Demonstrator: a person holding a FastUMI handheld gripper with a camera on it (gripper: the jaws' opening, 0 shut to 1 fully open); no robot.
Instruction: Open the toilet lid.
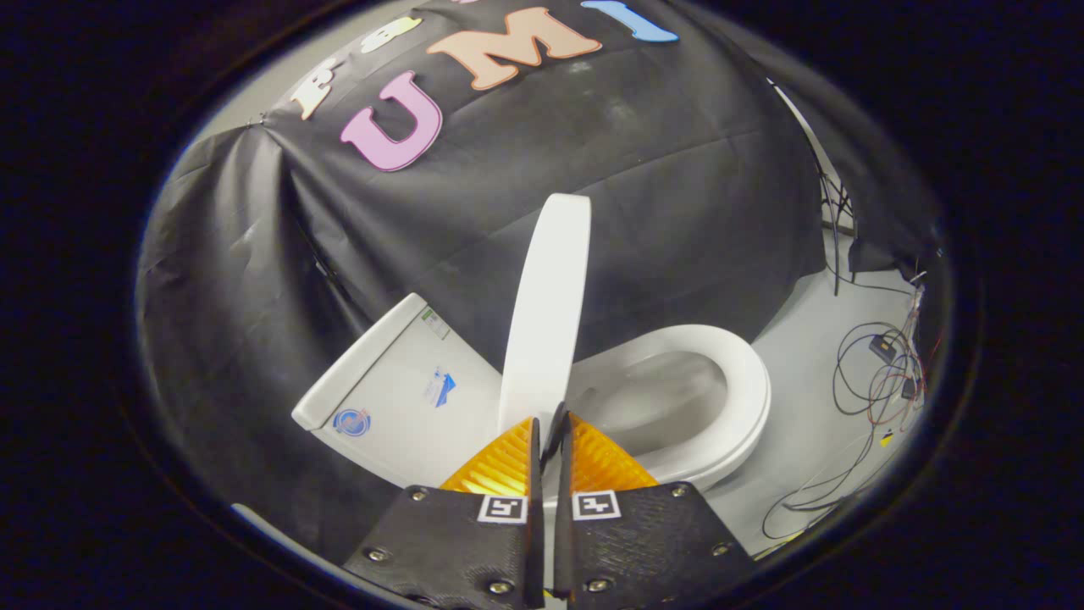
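Already the toilet lid (546, 305) stands raised, seen edge-on and close to upright, leaning a little toward the cistern (398, 398); its lower edge sits between the tips of the gripper (551, 424), whose two fingers (508, 462) are drawn narrow, almost together, with just a thin gap in which the lid's edge shows; whether both fingers actually press on the lid I cannot tell. On one side of the lid the cistern's flat top carries a few stickers, too small to make out; on the other side the toilet seat (745, 398) lies down on the bowl, its ring uncovered and the bowl's inside (660, 398) showing pale and grey. Beyond the toilet hangs the black cloth wall (660, 195), creased and draped to the floor; beside the seat, on the pale floor (804, 356), lies a loose tangle of cables (881, 373) with small dark boxes among them, near the cloth's hem.
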